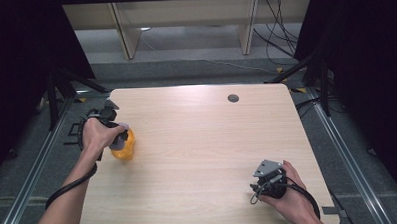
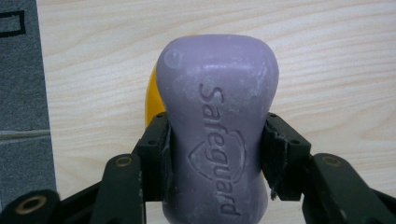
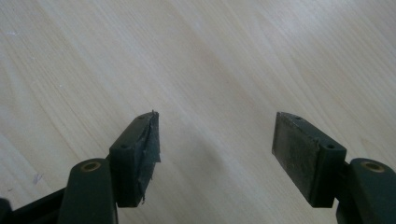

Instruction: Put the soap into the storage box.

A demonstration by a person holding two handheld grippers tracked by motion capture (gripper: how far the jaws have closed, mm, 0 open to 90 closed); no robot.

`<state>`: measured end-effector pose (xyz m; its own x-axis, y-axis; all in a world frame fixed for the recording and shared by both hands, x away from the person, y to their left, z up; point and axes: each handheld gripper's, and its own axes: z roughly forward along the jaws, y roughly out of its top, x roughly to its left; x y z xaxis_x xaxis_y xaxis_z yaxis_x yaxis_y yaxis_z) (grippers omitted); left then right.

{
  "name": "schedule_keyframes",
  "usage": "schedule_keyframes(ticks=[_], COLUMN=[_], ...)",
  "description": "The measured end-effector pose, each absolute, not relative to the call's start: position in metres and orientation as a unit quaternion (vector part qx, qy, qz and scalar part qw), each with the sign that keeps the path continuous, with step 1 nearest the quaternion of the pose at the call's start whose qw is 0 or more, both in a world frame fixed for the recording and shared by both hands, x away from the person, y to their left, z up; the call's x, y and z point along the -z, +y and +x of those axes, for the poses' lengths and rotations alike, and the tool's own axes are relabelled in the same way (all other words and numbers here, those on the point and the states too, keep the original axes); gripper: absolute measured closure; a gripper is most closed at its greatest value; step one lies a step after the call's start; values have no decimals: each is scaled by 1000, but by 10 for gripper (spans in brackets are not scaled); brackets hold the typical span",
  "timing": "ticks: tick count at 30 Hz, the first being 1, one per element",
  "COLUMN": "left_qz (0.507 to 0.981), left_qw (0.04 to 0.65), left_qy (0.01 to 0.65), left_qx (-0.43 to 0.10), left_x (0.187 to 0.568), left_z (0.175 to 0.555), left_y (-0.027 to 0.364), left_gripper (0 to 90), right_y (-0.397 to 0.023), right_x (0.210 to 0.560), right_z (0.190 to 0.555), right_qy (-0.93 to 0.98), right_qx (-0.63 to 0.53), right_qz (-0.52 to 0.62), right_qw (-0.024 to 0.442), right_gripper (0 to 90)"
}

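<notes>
At the left edge of the pale wooden surface (image 1: 202, 142), the left gripper (image 2: 215, 140) pinches a waisted purple soap bar (image 2: 217, 126) between its fingers (image 2: 156, 149), just above a yellow rounded object (image 1: 125, 148), while the right gripper (image 3: 215, 149), near right, has its fingers spread over bare wood.

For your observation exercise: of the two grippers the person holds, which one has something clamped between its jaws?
The left gripper: its jaws press on a purple soap bar, above a yellow object. The right gripper stands open over bare table.

Wooden table (image 1: 202, 142); grey carpet (image 1: 185, 70); dark curtains (image 1: 365, 61)
</notes>
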<state>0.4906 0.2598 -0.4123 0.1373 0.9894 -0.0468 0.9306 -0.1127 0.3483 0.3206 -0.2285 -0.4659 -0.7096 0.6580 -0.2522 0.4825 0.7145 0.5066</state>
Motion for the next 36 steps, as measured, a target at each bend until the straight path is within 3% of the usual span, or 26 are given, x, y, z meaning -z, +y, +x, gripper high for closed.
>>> schedule_keyframes(ticks=[36], left_qz=[746], left_qw=[136], left_qy=[643], left_qx=[-104], left_x=[431], left_z=[498], left_y=[258], left_gripper=[490], right_y=[-229], right_x=[466], right_z=[321], right_qy=[904], right_qx=[-205], right_qz=[310], right_qw=[212], right_gripper=[329])
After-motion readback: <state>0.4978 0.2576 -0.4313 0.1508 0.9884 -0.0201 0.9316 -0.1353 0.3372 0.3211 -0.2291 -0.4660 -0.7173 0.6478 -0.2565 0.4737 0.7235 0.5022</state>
